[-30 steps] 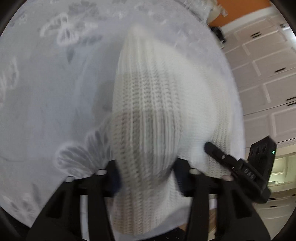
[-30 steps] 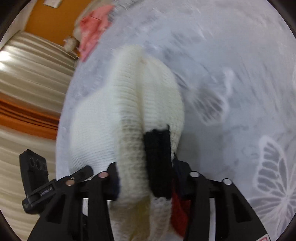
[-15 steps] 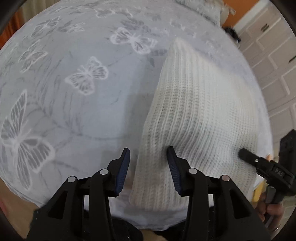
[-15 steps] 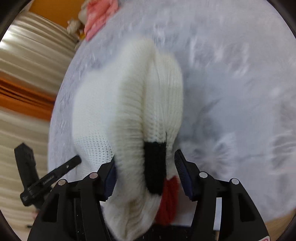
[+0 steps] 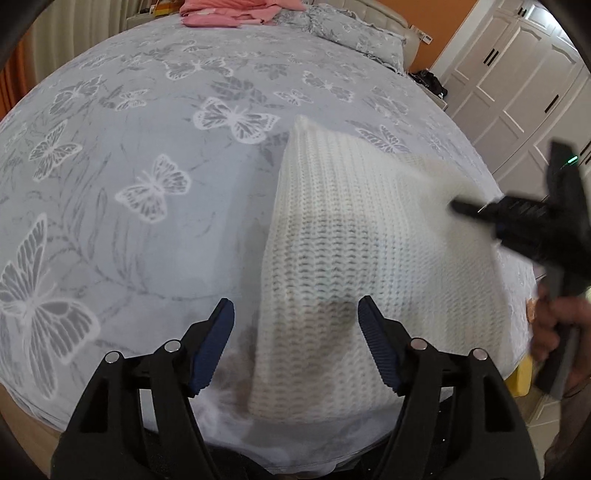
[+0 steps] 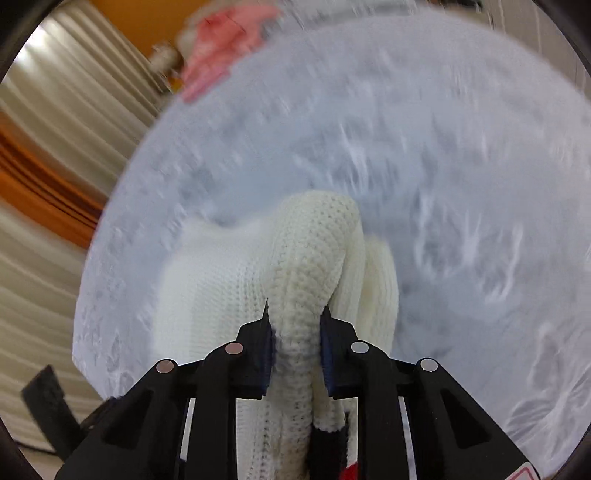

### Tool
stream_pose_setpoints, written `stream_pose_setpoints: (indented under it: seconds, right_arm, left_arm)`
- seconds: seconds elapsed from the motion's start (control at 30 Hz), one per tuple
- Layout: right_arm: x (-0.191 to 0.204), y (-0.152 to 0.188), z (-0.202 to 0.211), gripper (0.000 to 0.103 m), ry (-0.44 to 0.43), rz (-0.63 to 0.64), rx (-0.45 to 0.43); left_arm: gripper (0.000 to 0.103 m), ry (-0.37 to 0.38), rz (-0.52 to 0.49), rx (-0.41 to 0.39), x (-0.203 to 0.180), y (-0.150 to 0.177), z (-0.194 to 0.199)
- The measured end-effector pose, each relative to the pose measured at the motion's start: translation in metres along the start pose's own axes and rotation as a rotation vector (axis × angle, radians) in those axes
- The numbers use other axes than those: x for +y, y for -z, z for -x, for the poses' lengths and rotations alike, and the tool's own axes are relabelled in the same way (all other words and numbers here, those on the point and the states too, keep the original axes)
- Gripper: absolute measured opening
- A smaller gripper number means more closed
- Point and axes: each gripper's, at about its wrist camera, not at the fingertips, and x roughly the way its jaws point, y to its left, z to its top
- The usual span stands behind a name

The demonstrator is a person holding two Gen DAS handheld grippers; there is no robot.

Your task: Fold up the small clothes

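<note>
White knit [image 5: 354, 258] folded flat near front edge of bed [image 5: 147, 229], on grey butterfly sheet. Left gripper [image 5: 295, 343] over knit's near left corner, jaws opening, blue pads [image 5: 212, 347] well apart and off the fabric; knit edge lies in the gap between them, not pinched. Right gripper [image 5: 517, 218] visible in left view at knit's right edge, blurred, held in a hand [image 5: 557, 325] at lower right.

Right wrist view: right gripper [image 6: 296, 325] clenched on a bunched ridge of knit [image 6: 310, 266], jaws closing, pads pressing fabric from both sides. Ridge raised off the sheet, rest of knit spread out to the left on bed [image 6: 443, 166]. Black trim [image 6: 328, 450] and a bit of red [image 6: 349, 472] on knit at bottom of frame, between gripper arms. View heavily motion-blurred, sheet pattern smeared.

Pink clothes [image 5: 236, 11] piled at far end of bed, well apart from knit; same pink clothes [image 6: 225, 40] blurred in right view. Pillow [image 5: 354, 33] at far end beside them. White wardrobe [image 5: 517, 74] right of bed, orange wall [image 5: 439, 44] beside it. Curtains [image 6: 48, 155] at left in right view, cream with an orange band.
</note>
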Motion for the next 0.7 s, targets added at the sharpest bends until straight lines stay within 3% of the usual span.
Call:
stream_pose_setpoints:
  seconds: [0.07, 0.13, 0.17, 0.23, 0.33, 0.37, 0.5, 0.53, 0.57, 0.6, 0.7]
  right_arm:
    - [-0.005, 0.002, 0.002, 0.021, 0.034, 0.008, -0.015]
    - [-0.027, 0.016, -0.033, 0.026, 0.092, -0.015, 0.122]
    - [-0.033, 0.02, -0.036, 0.029, 0.09, -0.037, 0.127]
    - [-0.037, 0.023, -0.013, 0.032, 0.025, -0.108, 0.089]
    - [-0.026, 0.035, 0.026, 0.042, 0.006, -0.117, 0.04]
    - [-0.023, 0.043, 0.033, 0.046, -0.001, -0.118, 0.047]
    - [-0.018, 0.096, 0.037, 0.047, -0.026, -0.142, 0.179]
    - [-0.016, 0.105, 0.035, 0.045, -0.025, -0.137, 0.197]
    - [-0.015, 0.113, 0.032, 0.021, -0.021, -0.125, 0.208]
    - [-0.011, 0.118, 0.027, 0.01, -0.003, -0.116, 0.229]
    - [-0.002, 0.118, 0.049, 0.01, -0.063, -0.118, 0.174]
  left_arm:
    - [0.072, -0.009, -0.006, 0.0, 0.0, 0.0, -0.004]
    - [0.072, -0.015, -0.006, 0.025, -0.001, 0.001, -0.013]
    - [0.072, -0.017, -0.008, 0.035, -0.001, 0.001, -0.015]
    - [0.073, -0.028, -0.018, 0.038, -0.002, 0.002, -0.016]
    - [0.076, -0.02, 0.001, 0.035, 0.002, 0.003, -0.013]
    - [0.077, -0.011, 0.022, 0.038, 0.005, 0.003, -0.012]
    - [0.077, 0.009, 0.066, 0.065, 0.012, 0.003, -0.016]
    - [0.079, 0.012, 0.073, 0.072, 0.014, 0.004, -0.017]
    - [0.082, 0.012, 0.08, 0.078, 0.015, 0.004, -0.018]
    - [0.082, 0.006, 0.086, 0.079, 0.016, 0.006, -0.017]
    - [0.082, -0.005, 0.088, 0.059, 0.017, 0.007, -0.009]
